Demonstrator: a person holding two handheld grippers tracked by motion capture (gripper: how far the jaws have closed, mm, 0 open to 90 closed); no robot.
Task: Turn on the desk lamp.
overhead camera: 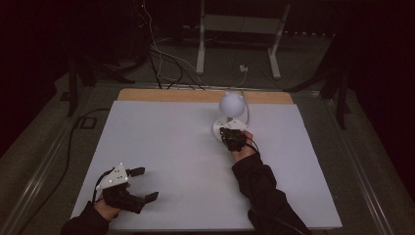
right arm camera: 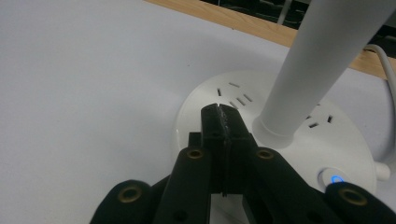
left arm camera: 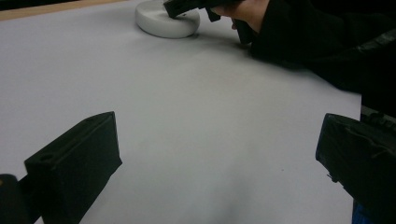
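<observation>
White plastic desk lamp (overhead camera: 230,115), round base with glowing blue button (right arm camera: 337,179), at table's (overhead camera: 161,147) far edge. Right hand-held gripper (right arm camera: 223,114) pinched empty over base, press apparently unfinished; left hand-held gripper (overhead camera: 142,183) wide, idle, well apart.

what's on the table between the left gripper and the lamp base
Nothing: in the high view and the left gripper view, only bare white table lies between the open left gripper and the lamp base, where the shut right gripper rests.
</observation>
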